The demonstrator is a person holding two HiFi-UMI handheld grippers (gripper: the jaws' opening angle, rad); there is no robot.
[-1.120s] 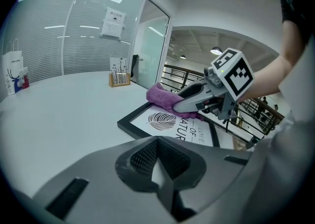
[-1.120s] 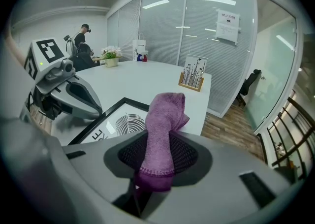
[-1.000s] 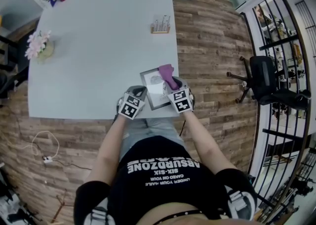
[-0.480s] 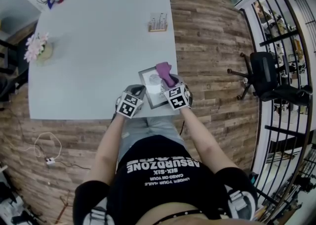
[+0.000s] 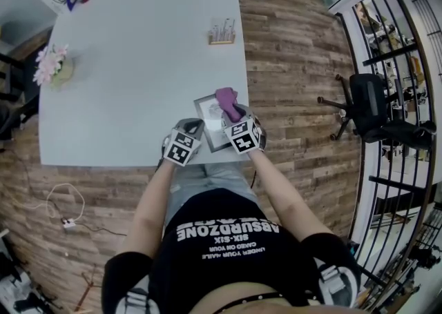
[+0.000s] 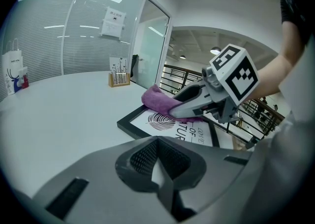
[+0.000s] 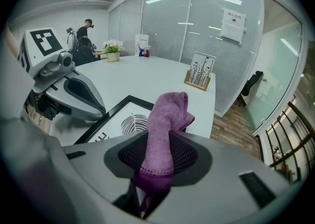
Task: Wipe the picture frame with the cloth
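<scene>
Left tool [image 6: 157,154], jaws pinched together, sits beside the picture frame [image 5: 209,110] lying flat at the desk's [image 5: 138,64] near right corner, long side running away from the person; right tool [image 7: 156,169] clamps the cloth [image 7: 168,117] lengthwise, tip drooping onto the frame

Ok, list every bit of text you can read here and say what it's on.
"ABSURDZONE" and "SIX-SIX": black T-shirt, upside down in the head view; the smaller lines below are too blurred.
"LOVE", "OF", "TURE": print in the picture frame; the last word's start is hidden.
Paper notice, paper bag: too small to read.
</scene>
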